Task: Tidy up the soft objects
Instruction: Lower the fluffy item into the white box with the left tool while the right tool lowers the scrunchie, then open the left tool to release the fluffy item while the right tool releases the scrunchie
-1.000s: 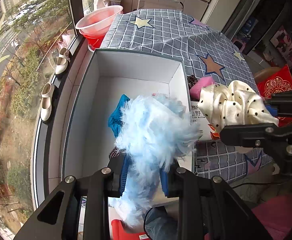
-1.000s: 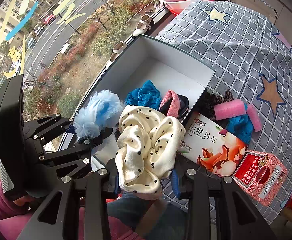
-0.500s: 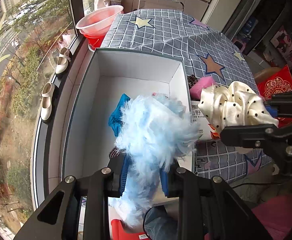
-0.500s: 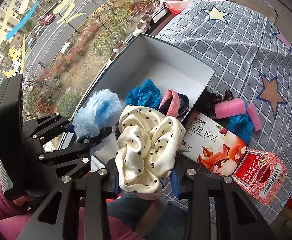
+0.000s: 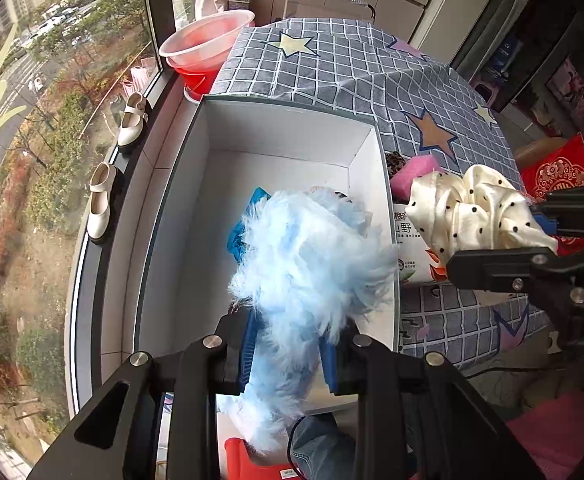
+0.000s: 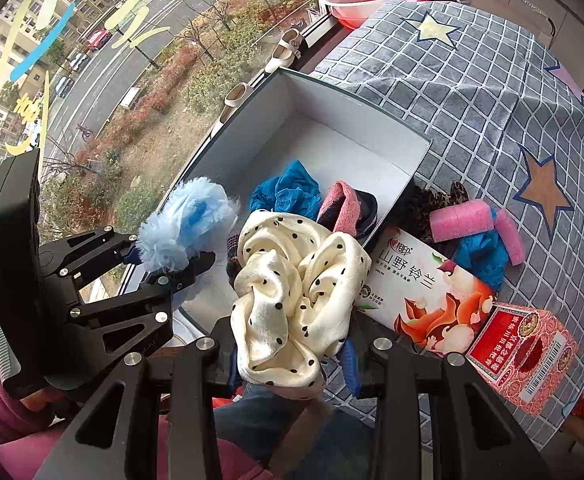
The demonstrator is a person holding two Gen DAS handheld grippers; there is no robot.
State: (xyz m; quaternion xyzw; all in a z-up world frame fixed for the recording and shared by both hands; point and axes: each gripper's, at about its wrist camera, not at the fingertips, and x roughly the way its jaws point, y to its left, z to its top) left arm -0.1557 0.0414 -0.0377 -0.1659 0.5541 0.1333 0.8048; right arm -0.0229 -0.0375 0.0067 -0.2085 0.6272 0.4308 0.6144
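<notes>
I see nothing shift between the earlier moments and now. My two grips and their loads sit exactly alike.

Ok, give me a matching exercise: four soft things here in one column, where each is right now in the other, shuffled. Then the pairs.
Things:
1. fluffy blue puff
2. dotted scrunchie
3. pink roller
4. teal cloth

Places:
A. inside the white box
B. in the right gripper
C. on the checked cloth, outside the box
D. in the left gripper

Pairs: 1-D, 2-B, 3-C, 4-A
</notes>
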